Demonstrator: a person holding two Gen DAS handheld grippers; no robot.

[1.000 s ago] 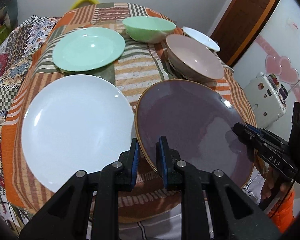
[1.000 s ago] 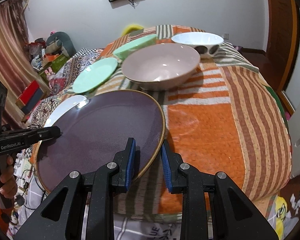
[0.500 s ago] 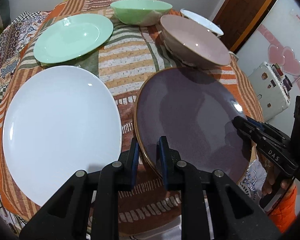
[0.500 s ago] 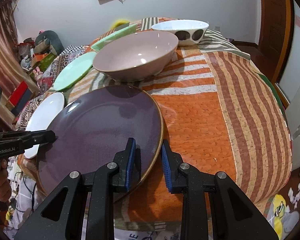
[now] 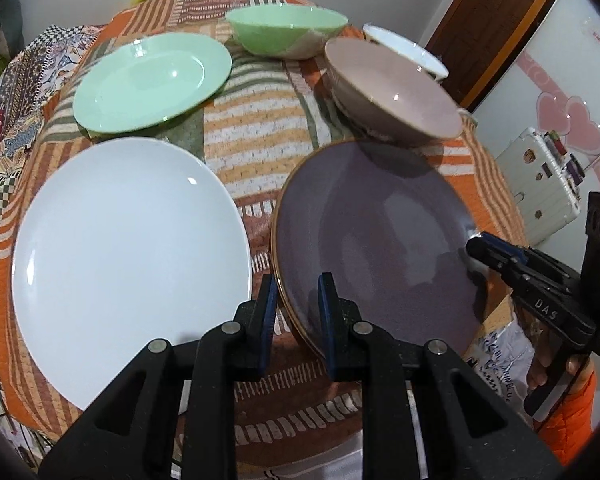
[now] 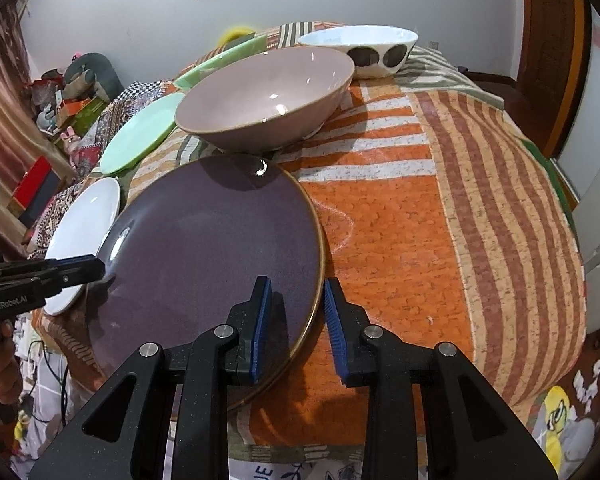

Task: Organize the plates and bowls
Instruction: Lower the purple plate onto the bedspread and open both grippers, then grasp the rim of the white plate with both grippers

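A purple plate (image 5: 376, 236) with a gold rim lies on the striped cloth; it also shows in the right wrist view (image 6: 208, 256). My left gripper (image 5: 296, 316) straddles its near-left rim, jaws a little apart. My right gripper (image 6: 296, 320) straddles its near-right rim, jaws apart and not pressing the plate. A white plate (image 5: 128, 248) lies to the left. A green plate (image 5: 152, 80), a green bowl (image 5: 288, 32), a pink bowl (image 5: 396, 92) and a white bowl (image 6: 360, 48) stand further back.
The table's front edge runs just under both grippers. A white fridge (image 5: 560, 100) and a wooden door (image 5: 488, 20) stand to the right. Cluttered shelves (image 6: 52, 120) are on the far left in the right wrist view. Bare orange cloth (image 6: 440, 220) lies right of the purple plate.
The purple plate has come down flat onto the cloth. Both grippers' jaws have widened slightly around its rim.
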